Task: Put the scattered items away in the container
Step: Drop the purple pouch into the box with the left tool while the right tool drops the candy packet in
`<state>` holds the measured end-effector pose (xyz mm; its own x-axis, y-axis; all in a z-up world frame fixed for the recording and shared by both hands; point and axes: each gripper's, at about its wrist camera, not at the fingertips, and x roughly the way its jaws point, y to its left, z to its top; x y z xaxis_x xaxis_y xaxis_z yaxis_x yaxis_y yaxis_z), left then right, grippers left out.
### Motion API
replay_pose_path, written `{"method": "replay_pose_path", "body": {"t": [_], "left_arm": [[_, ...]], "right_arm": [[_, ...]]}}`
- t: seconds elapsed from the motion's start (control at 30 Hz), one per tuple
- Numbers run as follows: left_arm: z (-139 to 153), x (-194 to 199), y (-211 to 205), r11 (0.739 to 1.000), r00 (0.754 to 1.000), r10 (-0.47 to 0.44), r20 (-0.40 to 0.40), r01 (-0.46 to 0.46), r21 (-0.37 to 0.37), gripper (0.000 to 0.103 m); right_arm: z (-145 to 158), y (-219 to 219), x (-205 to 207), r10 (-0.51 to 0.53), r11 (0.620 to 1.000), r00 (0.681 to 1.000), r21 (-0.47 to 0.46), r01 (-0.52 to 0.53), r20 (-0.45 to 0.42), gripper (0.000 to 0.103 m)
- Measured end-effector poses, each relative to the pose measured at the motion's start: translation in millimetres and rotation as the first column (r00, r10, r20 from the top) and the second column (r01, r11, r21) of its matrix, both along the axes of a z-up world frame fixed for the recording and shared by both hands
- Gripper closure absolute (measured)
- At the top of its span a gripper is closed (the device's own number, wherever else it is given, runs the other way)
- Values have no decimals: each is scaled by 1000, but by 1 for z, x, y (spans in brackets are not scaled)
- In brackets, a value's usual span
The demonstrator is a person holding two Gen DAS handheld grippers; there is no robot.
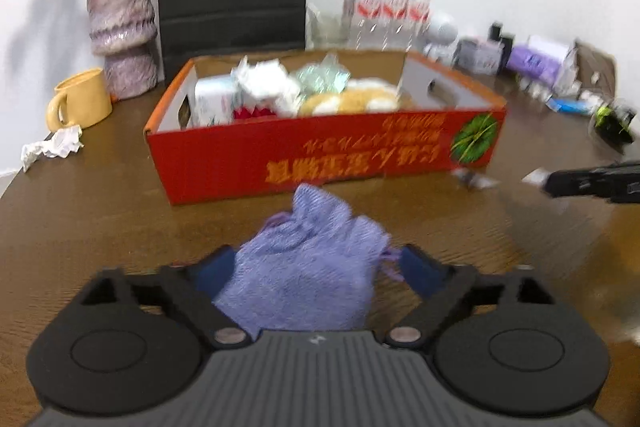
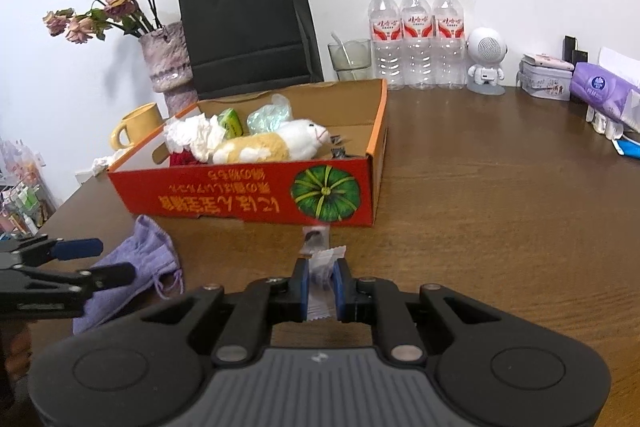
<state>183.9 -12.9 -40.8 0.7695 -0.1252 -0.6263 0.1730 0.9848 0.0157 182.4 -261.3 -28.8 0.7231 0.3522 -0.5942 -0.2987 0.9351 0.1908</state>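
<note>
Pouch [image 1: 308, 267] lies between the open left tool's [image 1: 316, 267] fingers.

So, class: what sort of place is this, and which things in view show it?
Probably a home or office table: a wooden table against a white wall, with a vase of dried roses, water bottles and a yellow mug.

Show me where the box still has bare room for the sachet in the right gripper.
The red box's right end is free: bare cardboard floor between the plush toy and the right wall. The left and middle are crowded with tissue, packets and the toy. The right gripper holds the sachet.
</note>
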Motion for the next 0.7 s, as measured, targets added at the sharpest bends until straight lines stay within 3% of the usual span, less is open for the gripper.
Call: {"method": "replay_pose_path", "body": {"t": [0.1,0.17,0.2,0.23,0.3,0.47,0.7], "left_arm": [[-16,14,0,1000,998,9,-58,-8,16,10],[-13,11,1,1000,999,5,-40,-5,13,36],[-9,9,2,1000,999,9,-34,-9,2,63],[-6,8,3,1000,999,14,-30,-14,-8,74],[1,4,7,999,999,38,-1,-38,-28,82],[44,-17,18,994,986,73,149,-61,-86,84],[115,-19,24,989,921,67,383,-10,-147,84]], "right_arm": [[-2,2,-3,6,1000,1000,6,-5,-8,91],[-3,2,-5,9,1000,1000,8,-9,-9,91],[-3,2,-7,9,1000,1000,8,-9,-10,91],[-3,2,-8,7,1000,1000,9,-7,-11,91],[-3,1,-8,5,1000,1000,12,-4,-11,91],[10,3,-5,19,999,999,25,-19,30,91],[53,12,20,35,998,987,52,-44,157,91]]}}
